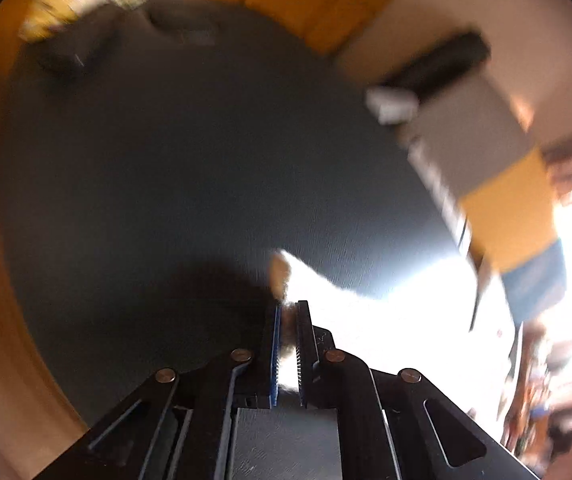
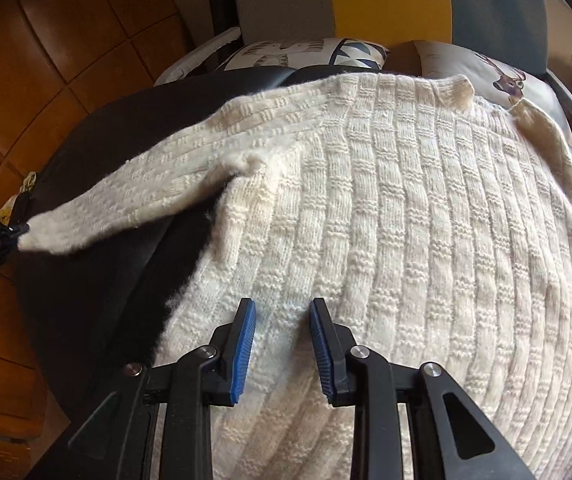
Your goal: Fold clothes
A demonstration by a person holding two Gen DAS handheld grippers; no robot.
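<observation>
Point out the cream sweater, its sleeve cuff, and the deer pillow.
cream sweater (image 2: 406, 220), right wrist view, middle of its knit body
sleeve cuff (image 2: 39, 236), right wrist view, cuff end
deer pillow (image 2: 486, 68), right wrist view, grey cover

Cream knit sweater (image 2: 406, 220) spread flat, sleeve (image 2: 125, 204) outstretched.

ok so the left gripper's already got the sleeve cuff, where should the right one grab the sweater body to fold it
Probably the sweater's bottom hem, directly under the open right gripper. The body lies flat on the dark surface, so come in low from the near side and slide one finger under the knit edge. The left gripper is shut on the sleeve cuff, held out to the left.
</observation>
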